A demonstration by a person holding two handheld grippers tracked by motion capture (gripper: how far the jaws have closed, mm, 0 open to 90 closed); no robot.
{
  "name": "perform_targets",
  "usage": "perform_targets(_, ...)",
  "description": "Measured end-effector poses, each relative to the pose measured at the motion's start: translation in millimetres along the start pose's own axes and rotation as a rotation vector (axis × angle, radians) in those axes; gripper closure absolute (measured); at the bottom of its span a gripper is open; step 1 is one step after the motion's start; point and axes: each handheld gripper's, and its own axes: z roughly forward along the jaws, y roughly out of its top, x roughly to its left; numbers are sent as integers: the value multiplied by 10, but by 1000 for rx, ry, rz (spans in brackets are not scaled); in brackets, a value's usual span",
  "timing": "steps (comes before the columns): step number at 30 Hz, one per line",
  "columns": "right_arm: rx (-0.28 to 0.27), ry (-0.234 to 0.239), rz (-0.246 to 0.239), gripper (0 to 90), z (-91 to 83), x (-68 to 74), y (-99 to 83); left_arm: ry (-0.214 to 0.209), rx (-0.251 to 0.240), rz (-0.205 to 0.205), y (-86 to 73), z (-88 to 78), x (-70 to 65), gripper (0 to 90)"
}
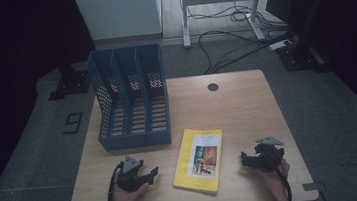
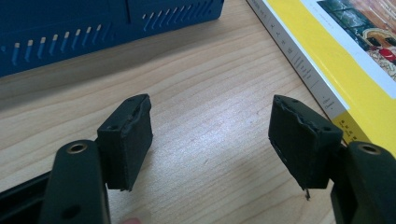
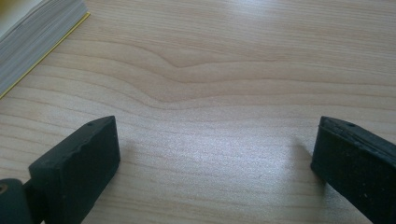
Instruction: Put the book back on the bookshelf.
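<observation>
Book (image 1: 199, 159) lies flat between both tongs, left gripper (image 1: 150, 174) at its nine o'clock, right gripper (image 1: 243, 160) at three, both wide and empty; a flat cover gives little to pinch, so I reckon a jaw could skid and shove it crooked before it reaches the blue file rack (image 1: 131, 98) at eleven.

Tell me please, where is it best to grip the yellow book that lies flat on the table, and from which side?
The yellow book lies flat between both open grippers, so no face can be pinched from above. Probably best: the left gripper comes in level from the spine side, one pad under that long edge, one on the cover. The right gripper could steady the page edge.
</observation>
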Motion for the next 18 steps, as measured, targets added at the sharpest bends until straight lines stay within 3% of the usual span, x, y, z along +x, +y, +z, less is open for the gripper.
perform_targets(12, 0, 4, -2, 2, 4, 0, 4, -16, -1, 2, 34, 18, -3, 305)
perform_targets(18, -5, -4, 2, 17, -2, 17, -2, -46, -12, -6, 96, 76, -14, 305)
